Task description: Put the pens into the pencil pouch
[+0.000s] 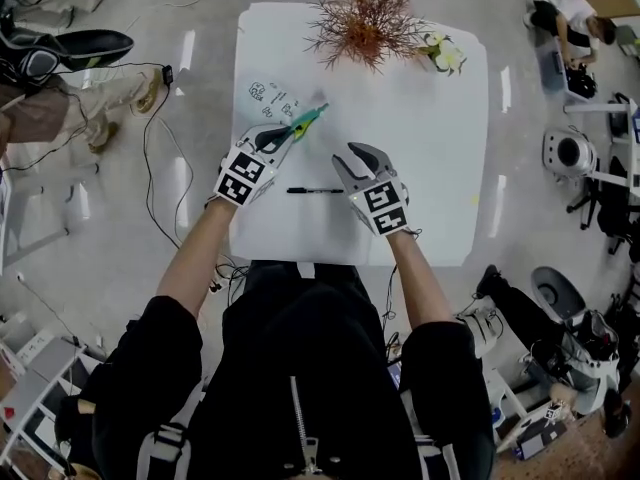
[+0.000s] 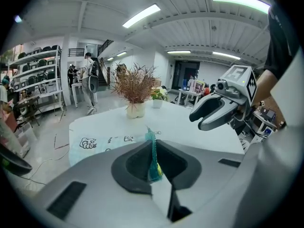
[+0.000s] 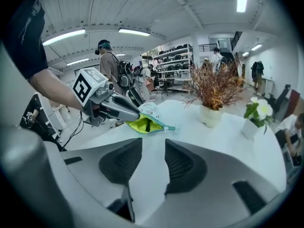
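Observation:
On the white table (image 1: pixel 430 168) lies a pale pencil pouch (image 1: pixel 268 96) with cartoon print and a teal zip edge (image 1: pixel 308 119). My left gripper (image 1: pixel 285 140) is shut on that edge (image 2: pixel 152 152) and holds the mouth up. In the right gripper view the pouch (image 3: pixel 145 122) gapes open, showing yellow lining and a black pen (image 3: pixel 147 125) inside. Another black pen (image 1: pixel 315 190) lies flat on the table between my two grippers. My right gripper (image 1: pixel 357 158) hovers just right of the pouch, open and empty (image 3: pixel 153 151).
A dried reddish plant (image 1: pixel 365 18) in a pot and a small white-flower pot (image 1: pixel 442 53) stand at the table's far edge. Cables (image 1: pixel 160 158) trail on the floor to the left. People and equipment are around the room.

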Demonstrator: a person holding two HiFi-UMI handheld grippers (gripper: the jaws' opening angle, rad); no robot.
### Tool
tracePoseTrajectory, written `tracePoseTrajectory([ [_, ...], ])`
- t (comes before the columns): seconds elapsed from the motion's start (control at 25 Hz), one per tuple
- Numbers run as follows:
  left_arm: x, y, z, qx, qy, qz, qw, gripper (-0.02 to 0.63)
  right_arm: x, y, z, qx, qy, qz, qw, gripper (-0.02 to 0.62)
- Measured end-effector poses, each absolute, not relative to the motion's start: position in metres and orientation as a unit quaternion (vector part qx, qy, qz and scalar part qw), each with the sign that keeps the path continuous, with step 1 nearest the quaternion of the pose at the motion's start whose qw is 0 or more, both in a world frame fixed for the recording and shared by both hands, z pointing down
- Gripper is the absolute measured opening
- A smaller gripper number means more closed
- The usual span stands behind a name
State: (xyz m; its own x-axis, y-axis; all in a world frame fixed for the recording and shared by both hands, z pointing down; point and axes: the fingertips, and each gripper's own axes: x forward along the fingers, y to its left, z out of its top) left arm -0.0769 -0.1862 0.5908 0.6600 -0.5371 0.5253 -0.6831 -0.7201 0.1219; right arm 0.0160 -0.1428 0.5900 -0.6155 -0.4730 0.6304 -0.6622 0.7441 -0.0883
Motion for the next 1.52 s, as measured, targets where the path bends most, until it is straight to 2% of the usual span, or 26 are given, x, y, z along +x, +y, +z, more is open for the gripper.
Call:
tracePoseTrajectory([
  [0.28, -0.080, -0.186, 0.594, 0.895, -0.342, 0.243, 0.153, 0.044, 0.023, -0.117, 0.600, 0.286, -0.889, 0.153, 0.322, 0.166],
  [1.08, -0.076, -0.188, 0.601, 0.890, -0.351, 0.245, 0.158, 0.044, 0.020, -0.044, 0.686, 0.151, -0.873, 0.129, 0.446, 0.166],
  [1.36, -0.077, -0.186, 0.601, 0.889, -0.351, 0.247, 0.160, 0.044, 0.021, -0.037, 0.701, 0.140, -0.864, 0.116, 0.469, 0.138],
  [1.52, -0.078, -0.186, 0.603, 0.889, -0.351, 0.247, 0.160, 0.044, 0.022, -0.039, 0.705, 0.145, -0.859, 0.104, 0.480, 0.096],
])
